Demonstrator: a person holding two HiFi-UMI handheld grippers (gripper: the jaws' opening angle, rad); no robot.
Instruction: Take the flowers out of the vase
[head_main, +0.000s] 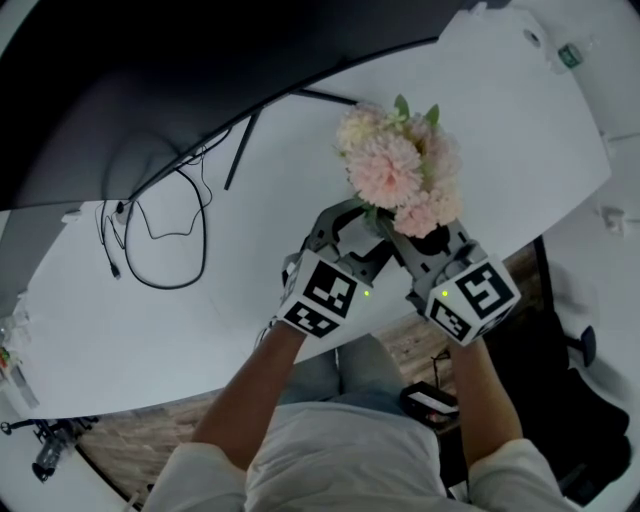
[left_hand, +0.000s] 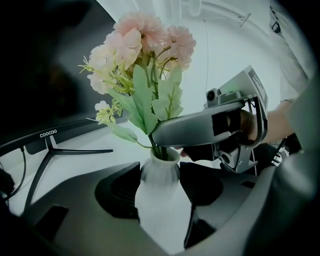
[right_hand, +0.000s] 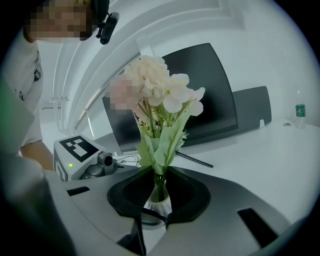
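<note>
Right gripper view shows the right fingers (right_hand: 131, 192) closed narrow on the stems (right_hand: 159, 186) just above the mouth of the vase (right_hand: 156, 206), while the left fingers (left_hand: 120, 187) clasp the vase wide on the table (head_main: 250, 230), so the upright flowers (right_hand: 155, 90) should pull straight up.

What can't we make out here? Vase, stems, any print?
- Head view: vase hidden under the flowers.
- Left gripper view: vase base blurred, too close to the camera.
- All views: stem ends hidden inside the opaque vase.
- Right gripper view: bottle label too small to read.
</note>
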